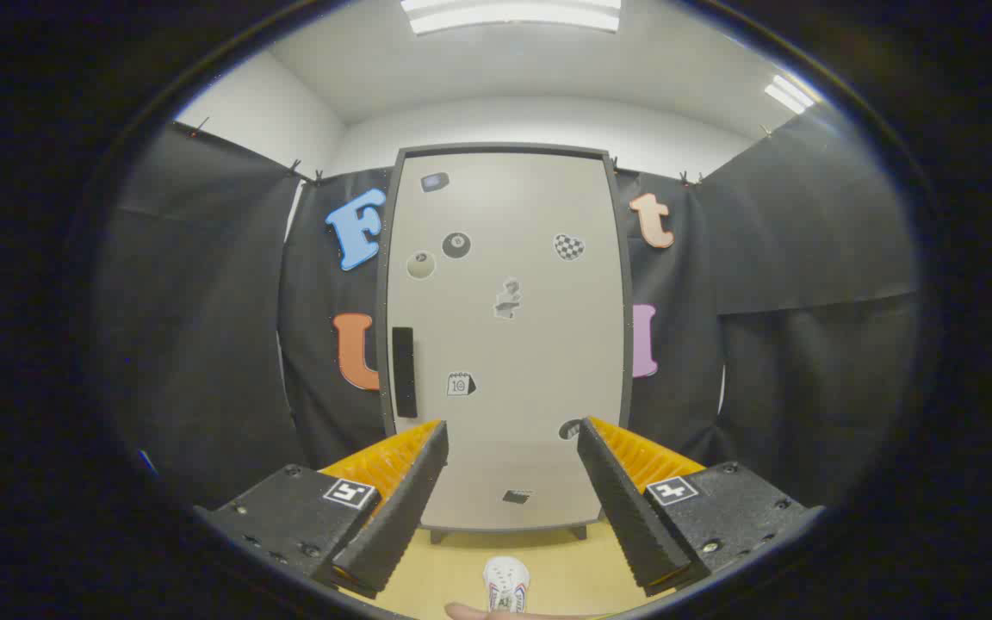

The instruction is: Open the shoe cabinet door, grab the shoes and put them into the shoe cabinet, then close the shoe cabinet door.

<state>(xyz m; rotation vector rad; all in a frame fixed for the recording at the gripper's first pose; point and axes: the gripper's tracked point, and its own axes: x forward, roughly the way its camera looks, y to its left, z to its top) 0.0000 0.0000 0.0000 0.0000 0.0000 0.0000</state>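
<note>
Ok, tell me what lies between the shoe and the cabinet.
In the gripper view, only bare yellow floor lies between the white shoe and the closed cabinet. The open tool hangs above that stretch, holding nothing.

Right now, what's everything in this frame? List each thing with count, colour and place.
shoe cabinet: one, pale grey door in a dark frame, shut, beyond the fingers against the booth wall.
door handle: one, black, upright, on the door's left side.
stickers: several, mostly black and white, scattered over the door.
shoe: one, white, on the floor between the fingers.
floor: yellowish, before the cabinet.
ceiling lights: two, white, overhead.
gripper: one, fingers apart, holding nothing.
</note>
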